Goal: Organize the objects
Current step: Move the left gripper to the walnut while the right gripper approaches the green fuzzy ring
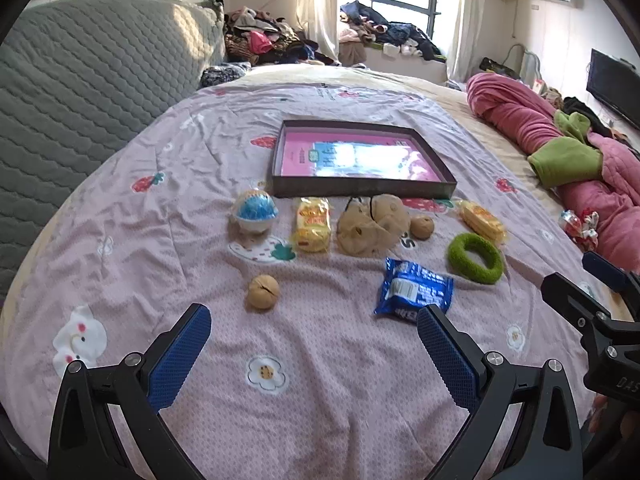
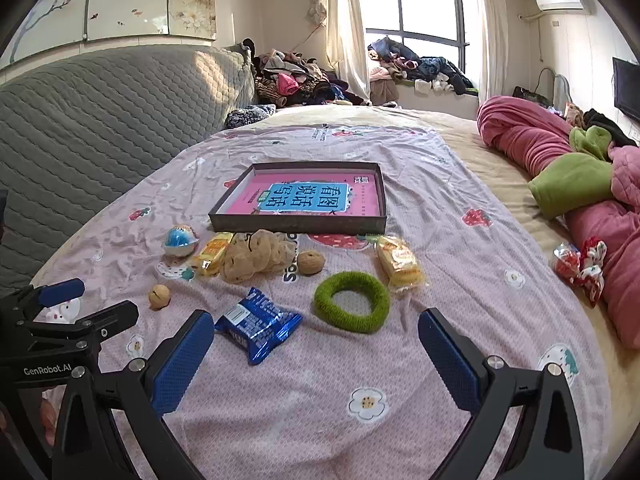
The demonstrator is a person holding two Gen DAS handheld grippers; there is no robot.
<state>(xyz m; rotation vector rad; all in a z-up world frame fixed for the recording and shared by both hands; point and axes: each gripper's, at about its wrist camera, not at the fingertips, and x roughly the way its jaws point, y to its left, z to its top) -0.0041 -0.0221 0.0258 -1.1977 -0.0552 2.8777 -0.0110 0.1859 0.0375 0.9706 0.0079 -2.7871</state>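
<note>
Bed, pink printed sheet [image 1: 320,360]: shallow dark tray [image 2: 298,222] holding a pink-and-blue book, its title legible from the right wrist view only, washed out by glare from the left. In front of the tray: blue-white ball [image 1: 256,212], two yellow snack packs [image 1: 313,224], tan plush [image 1: 372,224], two walnuts [image 1: 262,292], green ring [image 2: 352,306], blue packet [image 2: 258,324]. Left claw [image 1: 314,340] and right claw [image 2: 316,344] both spread wide, empty, above the sheet. The red-white wrapper by the pink quilt is too crumpled to identify.
</note>
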